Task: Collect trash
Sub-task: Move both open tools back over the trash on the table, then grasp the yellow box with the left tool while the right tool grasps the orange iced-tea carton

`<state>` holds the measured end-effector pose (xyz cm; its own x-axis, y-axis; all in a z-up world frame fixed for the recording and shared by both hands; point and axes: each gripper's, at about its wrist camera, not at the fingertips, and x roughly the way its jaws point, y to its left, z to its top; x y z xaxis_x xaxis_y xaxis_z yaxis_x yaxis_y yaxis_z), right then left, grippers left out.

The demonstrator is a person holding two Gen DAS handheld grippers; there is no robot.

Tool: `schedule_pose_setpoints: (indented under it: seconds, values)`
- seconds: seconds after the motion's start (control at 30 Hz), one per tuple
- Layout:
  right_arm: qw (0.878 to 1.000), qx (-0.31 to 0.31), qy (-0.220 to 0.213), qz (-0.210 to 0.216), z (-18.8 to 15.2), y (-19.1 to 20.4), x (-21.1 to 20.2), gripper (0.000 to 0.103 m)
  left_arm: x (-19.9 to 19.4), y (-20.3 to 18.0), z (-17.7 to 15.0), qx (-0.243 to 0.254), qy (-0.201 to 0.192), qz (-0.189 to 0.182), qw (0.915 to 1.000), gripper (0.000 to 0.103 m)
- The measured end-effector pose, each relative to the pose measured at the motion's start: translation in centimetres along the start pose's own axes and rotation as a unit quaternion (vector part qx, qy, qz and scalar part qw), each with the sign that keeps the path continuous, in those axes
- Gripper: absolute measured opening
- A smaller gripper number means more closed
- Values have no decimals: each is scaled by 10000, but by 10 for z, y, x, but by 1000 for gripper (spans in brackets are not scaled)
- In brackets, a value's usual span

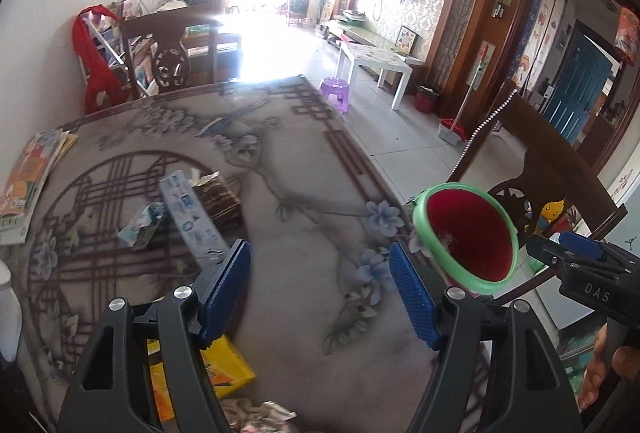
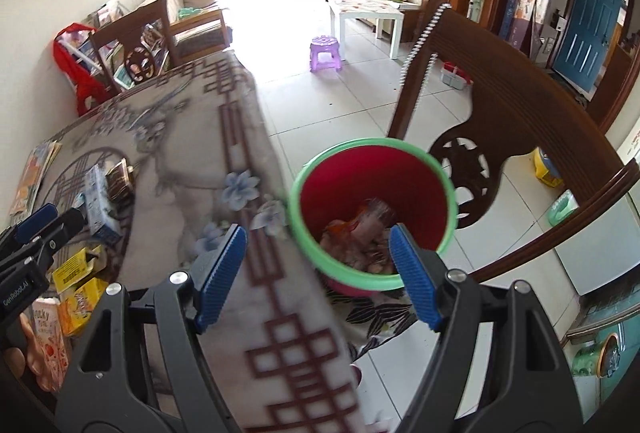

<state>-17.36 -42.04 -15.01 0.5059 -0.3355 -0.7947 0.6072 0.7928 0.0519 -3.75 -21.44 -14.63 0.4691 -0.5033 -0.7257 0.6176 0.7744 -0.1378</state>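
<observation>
Left wrist view: left gripper (image 1: 320, 289) released, nothing between its jaws, hung over the patterned tablecloth (image 1: 288, 169). Wrappers (image 1: 188, 217) lie ahead on the table; a yellow packet (image 1: 228, 369) is half hidden under the near finger. The step is judged to be a return for more trash; a reach to the wrappers is called for next.

Right wrist view: right gripper (image 2: 318, 273) released and empty, above the red bin (image 2: 372, 209) beside the table edge. Trash is seen inside, blurred and partly hidden by a fingertip.
</observation>
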Motion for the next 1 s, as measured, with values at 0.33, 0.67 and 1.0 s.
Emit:
schedule_pose_setpoints:
  seconds: [0.33, 0.67, 1.0]
  values:
    - [9969, -378, 378, 573, -41, 112, 0, 72, 16, 106, -35, 1637, 982, 336, 9810, 72]
    - [9967, -360, 467, 565, -57, 147, -8, 75, 75, 135, -52, 2125, 2062, -296, 9547, 73]
    - [9735, 413, 1559, 1619, -66, 165, 21, 76, 111, 158, -30, 1284, 2396, -804, 9590, 79]
